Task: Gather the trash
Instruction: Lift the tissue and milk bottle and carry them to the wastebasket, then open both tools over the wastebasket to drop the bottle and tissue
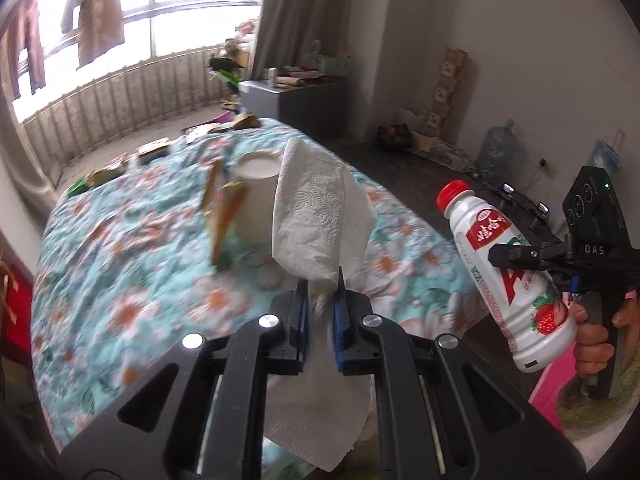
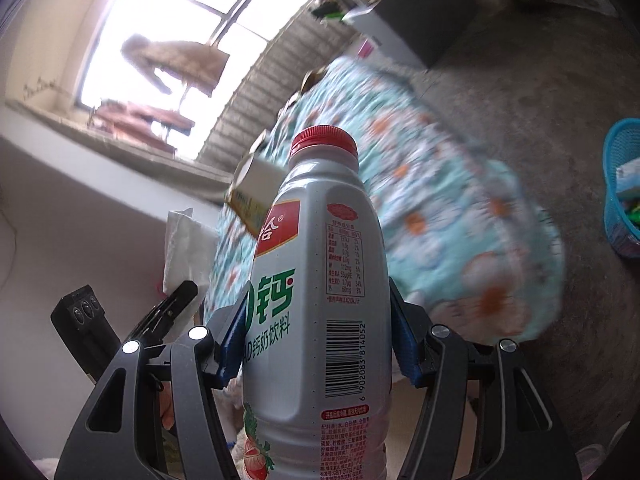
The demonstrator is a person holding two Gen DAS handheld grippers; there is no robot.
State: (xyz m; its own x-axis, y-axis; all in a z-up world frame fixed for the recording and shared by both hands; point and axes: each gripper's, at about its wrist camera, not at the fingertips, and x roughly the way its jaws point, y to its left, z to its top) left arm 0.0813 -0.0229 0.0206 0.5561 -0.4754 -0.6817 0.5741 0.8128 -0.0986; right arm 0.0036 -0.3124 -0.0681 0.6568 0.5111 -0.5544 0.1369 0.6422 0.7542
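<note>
My left gripper [image 1: 322, 280] is shut on a white paper tissue [image 1: 320, 208] and holds it up above the floral bed cover [image 1: 120, 280]. My right gripper [image 2: 316, 312] is shut on a white milk-drink bottle with a red cap [image 2: 320, 280]; the bottle also shows in the left wrist view [image 1: 508, 276], held to the right of the bed. A white paper cup [image 1: 256, 200] and a yellow-orange wrapper [image 1: 222, 212] stand on the bed behind the tissue. The tissue [image 2: 180, 248] and left gripper show at the left of the right wrist view.
A blue mesh basket [image 2: 622, 188] with items in it stands on the floor right of the bed. Several small packets [image 1: 152, 150] lie along the bed's far edge. A grey cabinet [image 1: 296, 96] and a water jug [image 1: 498, 152] stand by the wall.
</note>
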